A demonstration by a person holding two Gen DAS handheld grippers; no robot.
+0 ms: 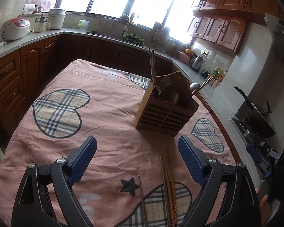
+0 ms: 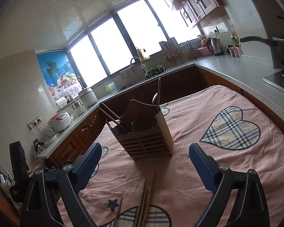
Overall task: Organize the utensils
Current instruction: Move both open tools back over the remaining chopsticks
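Both your grippers stand wide and hold nothing: the left gripper [image 1: 137, 162] hangs over the pink cloth [image 1: 108, 113] on the desk, and the right gripper [image 2: 144, 167] does the same from the other side. The loose chopsticks [image 1: 168, 185] lie bunched at the bottom centre of the left view, running away from you toward the holder [image 1: 165, 113], with one thinner metal stick [image 1: 142, 198] just to their left; in the right view the same bunch [image 2: 146, 198] sits at the bottom centre, between the jaws. The holder stands upright in the middle of the frame and already carries forks [image 1: 163, 84], a spoon [image 1: 195, 86] and two tall chopsticks [image 1: 152, 62]. Expect the sticks to be light, stiff and thin, and likely to roll or slip on soft cloth. They look best taken crosswise near mid-length, so they hang balanced. Closing over the whole bunch may scatter it. The holder looks light enough to tip if you knock it while dropping sticks in.
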